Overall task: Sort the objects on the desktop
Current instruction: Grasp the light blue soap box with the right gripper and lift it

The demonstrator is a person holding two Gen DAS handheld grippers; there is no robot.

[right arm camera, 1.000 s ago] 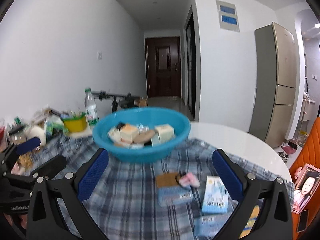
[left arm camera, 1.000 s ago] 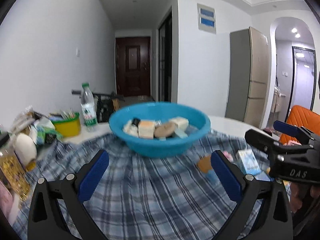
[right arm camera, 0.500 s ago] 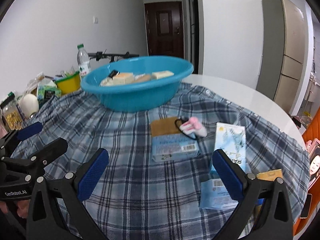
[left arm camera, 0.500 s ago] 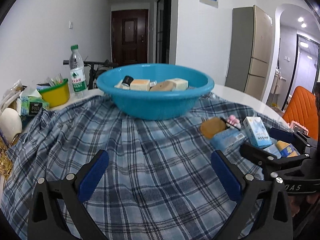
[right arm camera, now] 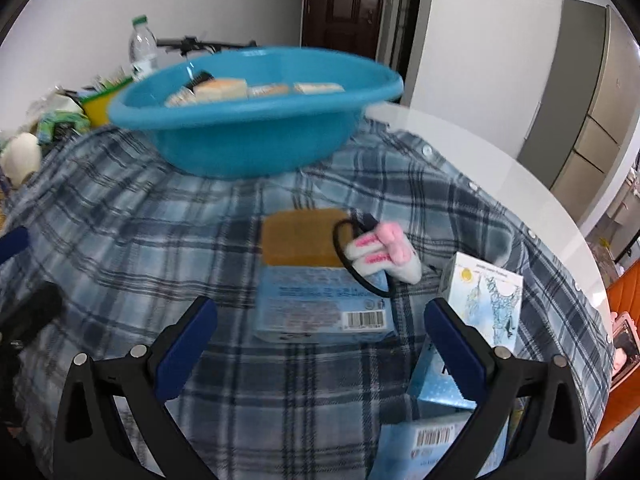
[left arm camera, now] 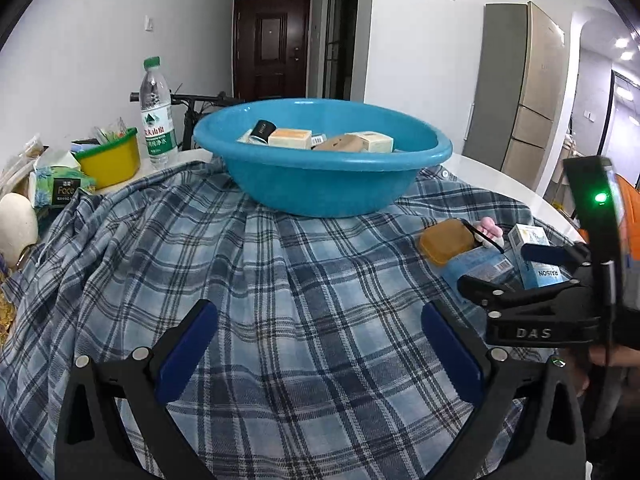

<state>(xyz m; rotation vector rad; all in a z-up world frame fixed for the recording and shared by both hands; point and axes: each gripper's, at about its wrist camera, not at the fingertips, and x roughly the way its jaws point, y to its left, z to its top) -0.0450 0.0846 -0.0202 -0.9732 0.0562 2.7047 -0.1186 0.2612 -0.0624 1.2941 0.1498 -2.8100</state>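
Even indoor light, fisheye bending, right view blurred

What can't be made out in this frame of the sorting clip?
- Basin contents: motion-blurred in the right wrist view; in the left wrist view its rim hides their lower parts.
- Blue box at the bottom: covered by the right gripper, cut by the edge.
- White carton: the right gripper's finger crosses it in the left wrist view.
- Clutter beside the yellow tub: too small.

White walls flank a hallway to a dark door (left arm camera: pixel 271 48); a tall fridge (left arm camera: pixel 520 96) stands right.
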